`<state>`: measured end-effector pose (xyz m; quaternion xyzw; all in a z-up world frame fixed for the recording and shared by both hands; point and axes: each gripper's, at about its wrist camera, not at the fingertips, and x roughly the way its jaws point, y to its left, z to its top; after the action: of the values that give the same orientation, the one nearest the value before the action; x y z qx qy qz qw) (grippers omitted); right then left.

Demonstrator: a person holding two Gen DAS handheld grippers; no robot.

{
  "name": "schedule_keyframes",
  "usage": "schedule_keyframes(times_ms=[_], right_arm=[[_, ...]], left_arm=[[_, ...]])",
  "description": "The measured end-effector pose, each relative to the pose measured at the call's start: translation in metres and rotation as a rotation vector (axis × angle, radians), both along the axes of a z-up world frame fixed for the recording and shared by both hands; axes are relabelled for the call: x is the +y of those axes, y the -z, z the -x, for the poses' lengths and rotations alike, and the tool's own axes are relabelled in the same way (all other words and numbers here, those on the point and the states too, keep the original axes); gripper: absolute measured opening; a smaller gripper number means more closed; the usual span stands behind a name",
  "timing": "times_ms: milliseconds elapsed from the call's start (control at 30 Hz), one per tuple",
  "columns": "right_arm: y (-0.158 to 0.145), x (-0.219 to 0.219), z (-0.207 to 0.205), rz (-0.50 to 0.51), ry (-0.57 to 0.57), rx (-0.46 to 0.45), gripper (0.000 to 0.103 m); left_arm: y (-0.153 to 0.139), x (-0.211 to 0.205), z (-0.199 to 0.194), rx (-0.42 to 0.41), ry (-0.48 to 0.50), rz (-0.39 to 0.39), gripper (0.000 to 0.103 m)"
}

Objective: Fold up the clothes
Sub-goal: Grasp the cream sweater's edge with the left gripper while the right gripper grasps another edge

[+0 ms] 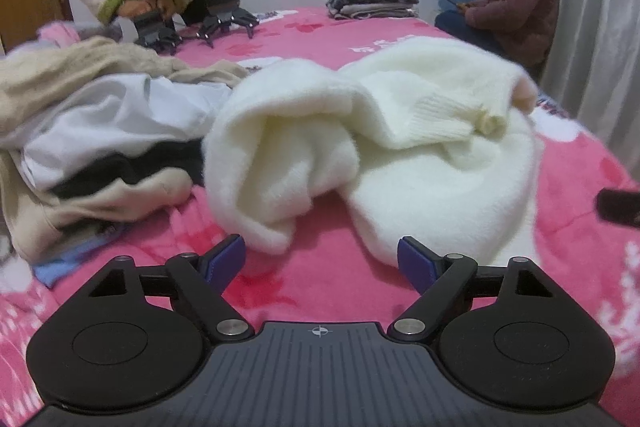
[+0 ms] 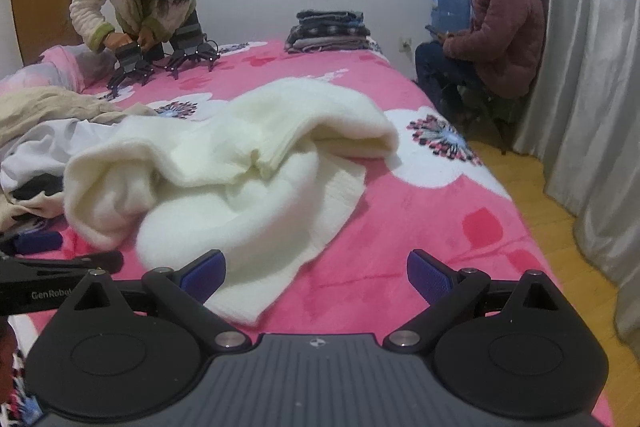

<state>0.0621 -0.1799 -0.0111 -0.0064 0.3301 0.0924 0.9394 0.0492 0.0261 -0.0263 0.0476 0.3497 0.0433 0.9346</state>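
Fluffy cream knit: the sweater [image 1: 372, 155] lies crumpled in the middle of the pink floral bedspread [image 1: 320, 283], directly ahead of both grippers.

1. Left side: a mixed heap of unfolded clothes [image 1: 92, 131] touches the sweater's left edge. Avoid snagging it.
2. Left gripper [image 1: 321, 261]: jaws apart, nothing between the pads, just short of the nearest fold.
3. Centre: the knit appears thick, soft and limp. Expect it to sag and stretch when lifted, with little weight. Its fuzzy surface should grip well.
4. Recommended hold: the ribbed cuff [image 1: 448, 119] or the hem edge, where the fabric is firmer.
5. Right gripper [image 2: 316, 273]: jaws apart, empty; the sweater's near corner lies beside its left pad.
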Motion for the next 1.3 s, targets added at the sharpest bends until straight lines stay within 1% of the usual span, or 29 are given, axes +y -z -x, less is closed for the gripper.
schedule_keyframes(times_ms=[67,133,233,300,367,400,433,500,567,633,667,800,900,933,1033,1067,1100,1133,1167,1200,1267,1300], right_arm=[[-0.001,-0.001,-0.007,0.011,-0.004,0.002,0.099],[-0.003,-0.003,-0.016,0.006,0.003,-0.002,0.099],[-0.009,-0.006,-0.032,-0.026,-0.002,-0.019,0.099],[-0.013,-0.007,-0.041,-0.042,-0.004,-0.029,0.099],[-0.016,-0.008,-0.052,-0.054,-0.004,-0.035,0.099],[-0.016,-0.008,-0.057,-0.059,-0.002,-0.033,0.099],[-0.015,-0.008,-0.064,-0.067,-0.001,-0.026,0.099],[-0.013,-0.008,-0.078,-0.095,0.007,0.004,0.099],[-0.01,-0.007,-0.093,-0.121,0.011,0.033,0.099],[-0.005,-0.004,-0.109,-0.132,0.023,0.065,0.099],[-0.003,-0.003,-0.114,-0.136,0.023,0.077,0.099],[0.002,0.007,-0.133,-0.141,0.019,0.103,0.099],[0.006,0.009,-0.137,-0.146,0.016,0.094,0.099],[0.008,0.007,-0.137,-0.155,0.018,0.088,0.099],[0.014,0.004,-0.146,-0.182,0.03,0.105,0.099],[0.014,0.004,-0.149,-0.19,0.025,0.1,0.099],[0.013,0.004,-0.151,-0.197,0.019,0.09,0.099],[0.011,0.003,-0.153,-0.206,0.005,0.056,0.099],[0.009,0.004,-0.155,-0.203,-0.008,0.025,0.099],[0.007,0.006,-0.158,-0.187,-0.015,0.005,0.099],[0.001,0.012,-0.163,-0.122,-0.018,-0.009,0.099],[-0.003,0.015,-0.163,-0.098,-0.018,-0.029,0.099]], left_arm=[[-0.003,0.004,-0.005,-0.017,-0.008,-0.007,0.086],[-0.008,0.009,-0.011,-0.054,-0.03,-0.026,0.086],[-0.014,0.019,-0.022,-0.101,-0.092,-0.077,0.086],[-0.018,0.04,-0.026,-0.109,-0.109,0.041,0.086],[-0.021,0.063,-0.03,-0.111,-0.124,0.183,0.093],[-0.021,0.072,-0.032,-0.113,-0.134,0.234,0.101],[-0.02,0.08,-0.033,-0.123,-0.161,0.27,0.103],[-0.018,0.094,-0.037,-0.149,-0.221,0.327,0.103],[-0.015,0.103,-0.043,-0.157,-0.228,0.372,0.103],[-0.011,0.105,-0.05,-0.149,-0.21,0.386,0.103],[-0.01,0.105,-0.054,-0.149,-0.203,0.383,0.103],[-0.005,0.094,-0.061,-0.167,-0.171,0.297,0.103],[-0.005,0.087,-0.054,-0.211,-0.136,0.262,0.103],[-0.006,0.083,-0.052,-0.229,-0.108,0.226,0.101],[-0.01,0.054,-0.048,-0.291,-0.028,-0.018,0.095],[-0.01,0.045,-0.045,-0.31,-0.009,-0.084,0.092],[-0.01,0.036,-0.043,-0.33,0.009,-0.147,0.082],[-0.011,0.03,-0.04,-0.326,0.03,-0.18,0.066],[-0.012,0.026,-0.038,-0.301,0.045,-0.172,0.058],[-0.013,0.026,-0.038,-0.264,0.056,-0.131,0.052],[-0.017,0.028,-0.037,-0.233,0.06,-0.055,0.051],[-0.018,0.026,-0.036,-0.238,0.051,-0.076,0.048]])
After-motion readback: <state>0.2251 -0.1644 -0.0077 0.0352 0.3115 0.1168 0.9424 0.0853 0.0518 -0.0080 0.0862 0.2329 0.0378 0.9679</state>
